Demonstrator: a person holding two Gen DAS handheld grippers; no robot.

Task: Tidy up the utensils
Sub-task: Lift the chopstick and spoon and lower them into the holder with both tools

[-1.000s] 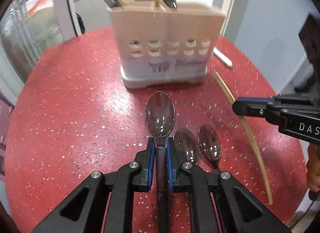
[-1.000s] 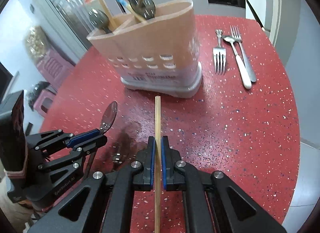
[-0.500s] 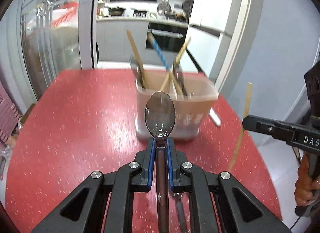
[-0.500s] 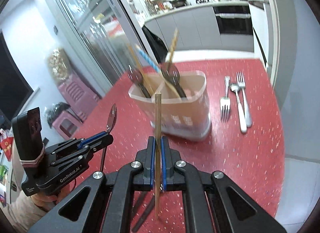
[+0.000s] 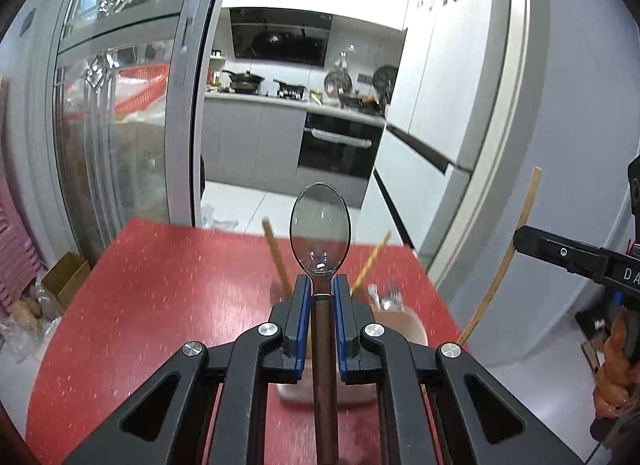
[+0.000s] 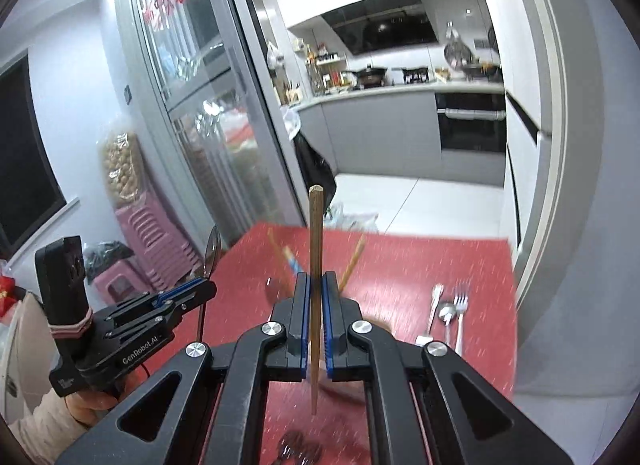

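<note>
My left gripper (image 5: 319, 285) is shut on a metal spoon (image 5: 320, 229), bowl up, lifted high above the red table (image 5: 160, 285). My right gripper (image 6: 315, 285) is shut on a wooden chopstick (image 6: 315, 233), held upright. The beige utensil holder (image 5: 404, 325) sits below and behind my left fingers, mostly hidden; chopsticks (image 5: 276, 257) stick out of it. In the right wrist view the left gripper (image 6: 200, 289) holds the spoon (image 6: 212, 249) at the left, and the holder's chopsticks (image 6: 352, 261) show behind my fingers. The right gripper (image 5: 560, 253) and its chopstick (image 5: 508, 253) show at the right of the left wrist view.
Two forks and a spoon (image 6: 448, 313) lie on the table at the right. Dark spoons (image 6: 296, 449) lie on the table below my right gripper. A kitchen counter with an oven (image 5: 340, 145) and a glass sliding door (image 5: 112, 125) stand beyond the table.
Both grippers have lifted off the table and tilted up, carrying the spoon and the chopstick. The holder has dropped from the middle of view to behind and below the fingers.
</note>
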